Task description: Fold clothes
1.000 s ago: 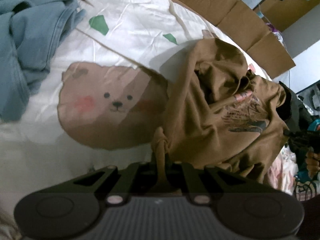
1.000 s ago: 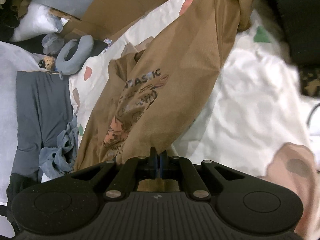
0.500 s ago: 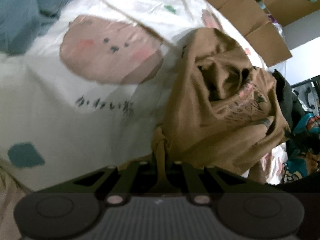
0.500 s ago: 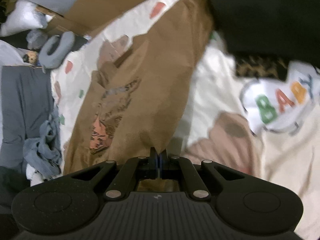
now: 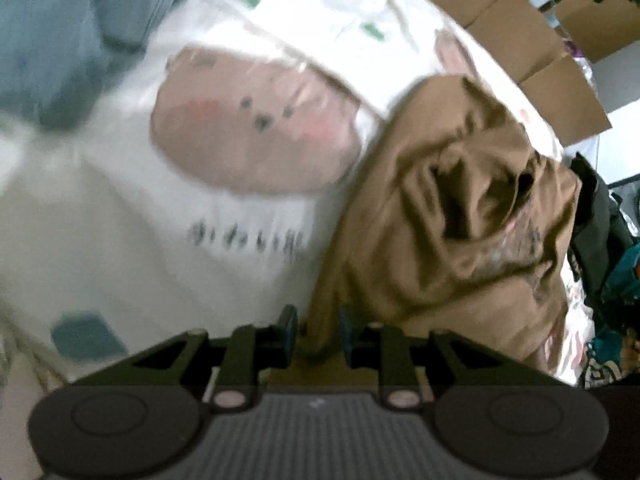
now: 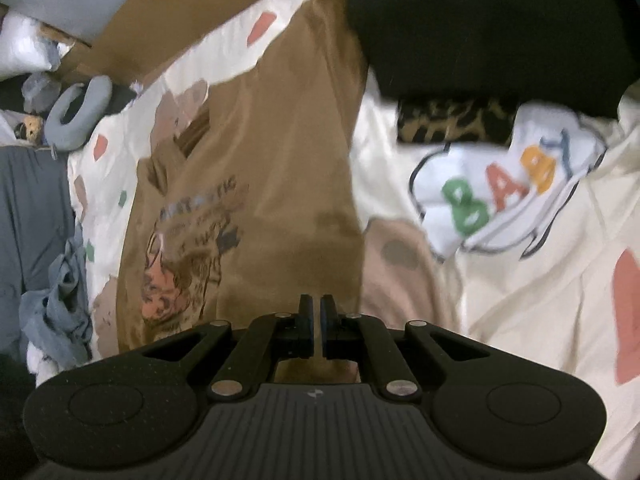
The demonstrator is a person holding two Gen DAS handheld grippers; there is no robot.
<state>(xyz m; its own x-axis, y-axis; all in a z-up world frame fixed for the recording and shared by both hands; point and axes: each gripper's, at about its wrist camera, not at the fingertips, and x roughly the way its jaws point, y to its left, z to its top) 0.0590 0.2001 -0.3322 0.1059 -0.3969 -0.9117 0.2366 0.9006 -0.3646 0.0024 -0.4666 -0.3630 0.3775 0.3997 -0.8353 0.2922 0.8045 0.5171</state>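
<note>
A brown T-shirt (image 5: 460, 208) with a printed graphic lies crumpled on the bed to the right in the left wrist view. My left gripper (image 5: 316, 320) is shut on a bunched edge of it, which fills the gap between the blue pads. In the right wrist view the same T-shirt (image 6: 256, 184) stretches away flatter over the bed, print facing up. My right gripper (image 6: 317, 312) is shut on its near edge, with the fingers almost touching.
The bed sheet (image 5: 180, 248) is white with a bear print. Blue clothing (image 5: 52, 52) lies at the far left and cardboard (image 5: 520, 28) behind the bed. A black garment (image 6: 480, 28), a leopard-print piece (image 6: 452, 124), a white "BABY" garment (image 6: 500, 196) and a grey neck pillow (image 6: 80, 108) are nearby.
Both grippers have come down toward the bed. The T-shirt, hanging from the right gripper a second ago, now spreads flatter over the sheet. Both views are blurred by motion.
</note>
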